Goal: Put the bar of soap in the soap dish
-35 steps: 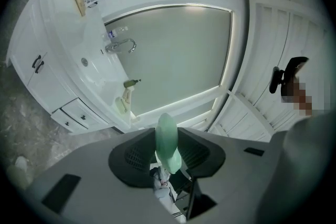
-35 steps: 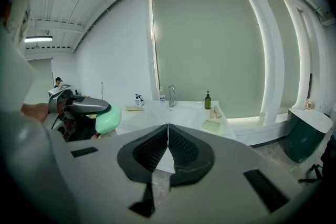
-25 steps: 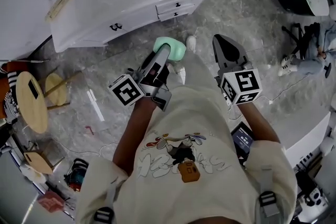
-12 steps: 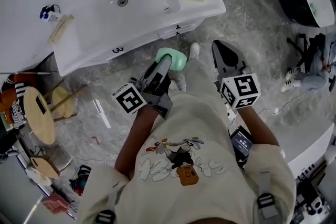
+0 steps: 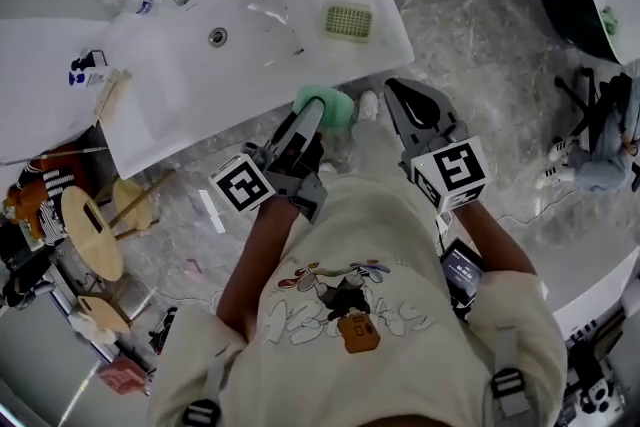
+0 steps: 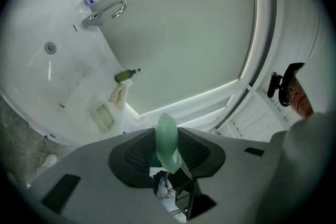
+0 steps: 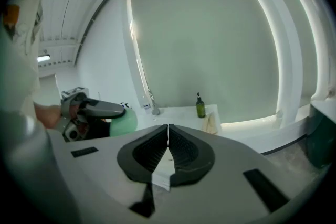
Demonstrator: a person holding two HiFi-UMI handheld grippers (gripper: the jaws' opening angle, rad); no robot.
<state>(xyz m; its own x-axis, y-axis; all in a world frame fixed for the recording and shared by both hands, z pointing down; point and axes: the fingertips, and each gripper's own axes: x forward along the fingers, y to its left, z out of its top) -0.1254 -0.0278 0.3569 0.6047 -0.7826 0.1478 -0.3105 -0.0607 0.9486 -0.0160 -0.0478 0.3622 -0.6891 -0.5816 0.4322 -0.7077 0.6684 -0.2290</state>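
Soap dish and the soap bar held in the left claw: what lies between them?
Only bare white countertop, seen in the head view; nothing stands between the soap dish and the bar of soap.

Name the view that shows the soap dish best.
Head view: the soap dish is seen whole from above, empty. Left gripper view shows the soap dish small, slanted; right gripper view misses it.

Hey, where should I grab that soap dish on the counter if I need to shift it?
The soap dish lies flat and low, so probably come from above with the right gripper, jaws opened across its narrower width. The left gripper holds the soap.
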